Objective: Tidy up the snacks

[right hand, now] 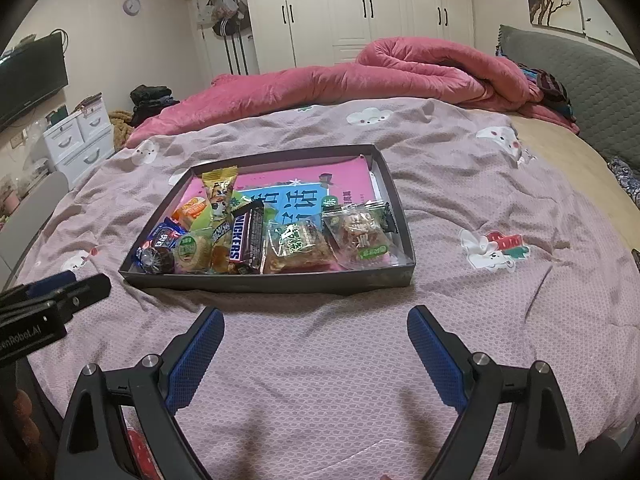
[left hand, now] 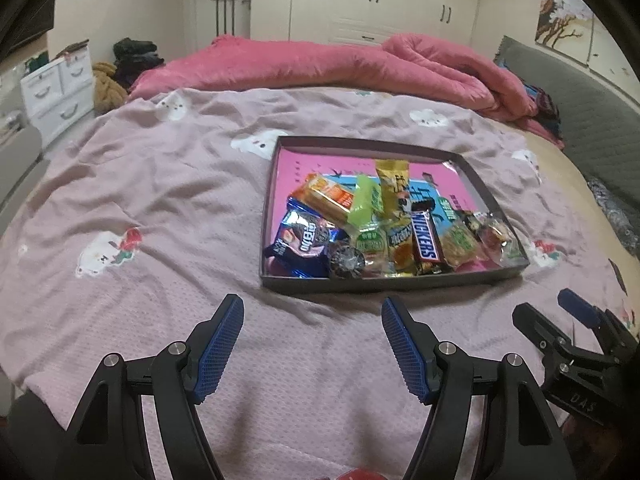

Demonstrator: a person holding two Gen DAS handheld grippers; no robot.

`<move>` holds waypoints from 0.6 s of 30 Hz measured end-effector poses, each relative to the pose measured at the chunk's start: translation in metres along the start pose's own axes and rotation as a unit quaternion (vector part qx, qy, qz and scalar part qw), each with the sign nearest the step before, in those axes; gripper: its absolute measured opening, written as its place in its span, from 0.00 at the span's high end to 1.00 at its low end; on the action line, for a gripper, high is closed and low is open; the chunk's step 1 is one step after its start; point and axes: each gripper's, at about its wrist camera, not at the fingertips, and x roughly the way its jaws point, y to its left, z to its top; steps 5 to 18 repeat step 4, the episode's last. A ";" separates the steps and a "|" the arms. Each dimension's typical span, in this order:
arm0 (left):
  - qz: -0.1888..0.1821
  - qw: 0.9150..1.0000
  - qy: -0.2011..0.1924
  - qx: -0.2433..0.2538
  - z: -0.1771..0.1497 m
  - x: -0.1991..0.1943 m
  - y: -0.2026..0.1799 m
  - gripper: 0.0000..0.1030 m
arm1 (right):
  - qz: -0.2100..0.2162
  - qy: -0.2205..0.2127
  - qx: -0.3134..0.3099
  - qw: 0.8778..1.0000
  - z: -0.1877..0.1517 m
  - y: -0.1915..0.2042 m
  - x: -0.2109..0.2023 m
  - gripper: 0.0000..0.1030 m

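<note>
Left wrist view: your left hand-held gripper [left hand: 312, 344] stands wide apart with nothing between its two blue pads, held over the pink bedspread [left hand: 160, 200]. Ahead of it and a little to its right lies one dark shallow box [left hand: 360, 282] on the bed, and all the snacks sit inside it, crowded toward the near wall. You can count one Snickers bar [left hand: 425, 240], one blue biscuit packet [left hand: 302, 240] at the near left corner, one orange wafer pack [left hand: 328, 196] behind that, one yellow packet [left hand: 394, 188] standing tallest, one lime-green wrapper [left hand: 362, 200], and one round dark foil sweet [left hand: 346, 262] against the near wall. Several small green-labelled packs fill the rest; their exact number is hard to tell where they overlap. Your right hand-held gripper [left hand: 560, 312] shows at the right edge, apart from the box.

In the right wrist view, your right hand-held gripper [right hand: 316, 344] is also spread wide and empty, with the same box [right hand: 280, 284] just ahead and slightly to its left. From here two clear bags of brown crisp snacks [right hand: 356, 236] lie at the box's near right side. One rolled pink quilt [right hand: 360, 76] lies well beyond the box.
</note>
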 end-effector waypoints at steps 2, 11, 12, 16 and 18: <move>0.005 1.000 0.002 -0.005 0.000 0.002 0.002 0.29 | -0.001 0.001 0.000 1.000 0.000 0.000 0.001 0.10; 0.008 1.000 0.010 -0.013 0.001 0.006 0.005 0.29 | -0.001 0.002 0.002 1.000 0.000 -0.002 0.002 0.10; 0.008 1.000 0.010 -0.013 0.001 0.006 0.005 0.29 | -0.001 0.002 0.002 1.000 0.000 -0.002 0.002 0.10; 0.008 1.000 0.010 -0.013 0.001 0.006 0.005 0.29 | -0.001 0.002 0.002 1.000 0.000 -0.002 0.002 0.10; 0.008 1.000 0.010 -0.013 0.001 0.006 0.005 0.29 | -0.001 0.002 0.002 1.000 0.000 -0.002 0.002 0.10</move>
